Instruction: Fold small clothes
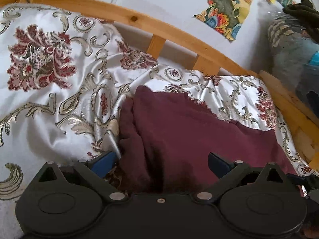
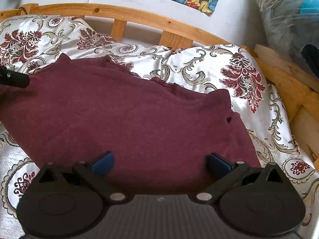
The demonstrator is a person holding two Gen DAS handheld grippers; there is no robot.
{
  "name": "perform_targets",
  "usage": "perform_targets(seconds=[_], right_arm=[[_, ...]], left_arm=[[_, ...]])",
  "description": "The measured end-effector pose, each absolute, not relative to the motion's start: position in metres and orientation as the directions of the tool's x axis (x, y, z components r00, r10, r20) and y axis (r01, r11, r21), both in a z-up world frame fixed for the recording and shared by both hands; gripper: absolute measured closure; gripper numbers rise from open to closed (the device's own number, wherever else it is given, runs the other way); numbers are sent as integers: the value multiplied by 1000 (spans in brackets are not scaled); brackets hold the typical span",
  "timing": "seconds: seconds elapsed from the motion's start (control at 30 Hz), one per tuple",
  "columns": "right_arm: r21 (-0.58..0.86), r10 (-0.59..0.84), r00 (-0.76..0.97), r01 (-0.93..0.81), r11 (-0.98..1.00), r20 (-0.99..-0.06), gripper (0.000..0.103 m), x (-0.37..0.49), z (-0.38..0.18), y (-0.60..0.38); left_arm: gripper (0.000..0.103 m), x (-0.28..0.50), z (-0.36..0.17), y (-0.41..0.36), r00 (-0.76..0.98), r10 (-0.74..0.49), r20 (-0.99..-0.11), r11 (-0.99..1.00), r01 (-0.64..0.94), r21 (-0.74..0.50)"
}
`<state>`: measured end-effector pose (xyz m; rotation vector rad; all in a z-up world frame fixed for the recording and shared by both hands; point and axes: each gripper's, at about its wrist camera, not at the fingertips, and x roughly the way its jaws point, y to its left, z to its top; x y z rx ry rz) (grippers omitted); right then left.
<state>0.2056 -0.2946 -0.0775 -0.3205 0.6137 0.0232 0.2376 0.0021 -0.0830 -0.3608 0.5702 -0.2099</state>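
A wooden bed frame with slatted far rail carries a white satin bedspread patterned with dark red flowers and grey-gold scrolls. A maroon garment lies spread directly on the rumpled spread, its lace-edged far side toward the rail, bunched at left.

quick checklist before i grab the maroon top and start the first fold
1. Left gripper open: ok, jaws spread wide.
2. Right gripper open: ok, jaws spread wide.
3. Maroon top lying flat: not ok, its left side is bunched in the left wrist view.
4. Nothing lying on the top: ok.
5. Bedspread smooth beneath: not ok, wrinkled near the wooden bed frame.
6. Fingers reaching a hem: cannot tell, the near edge is hidden behind both grippers.
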Motion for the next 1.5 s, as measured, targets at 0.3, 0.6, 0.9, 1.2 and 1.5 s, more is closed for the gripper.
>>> perform_targets(seconds=[0.3, 0.6, 0.9, 1.2, 1.5], right_arm=[[-289, -73, 818, -116, 950, -570, 0, 206, -78, -295], [-285, -72, 818, -115, 951, -571, 0, 206, -77, -295], [-265, -71, 809, -106, 958, -583, 0, 208, -79, -298], [-228, -52, 782, -117, 967, -621, 0, 212, -70, -304], [-110, 5, 745, -105, 988, -667, 0, 218, -65, -321]], left_arm=[[24, 238, -86, 3, 816, -267, -513, 925, 67, -374], [59, 228, -83, -7, 838, -144, -526, 953, -25, -302], [71, 219, -75, -47, 847, 58, -529, 991, -112, -71], [82, 220, -59, -98, 820, 262, -510, 964, -195, 181], [89, 215, -57, -133, 816, 339, -469, 929, -210, 305]])
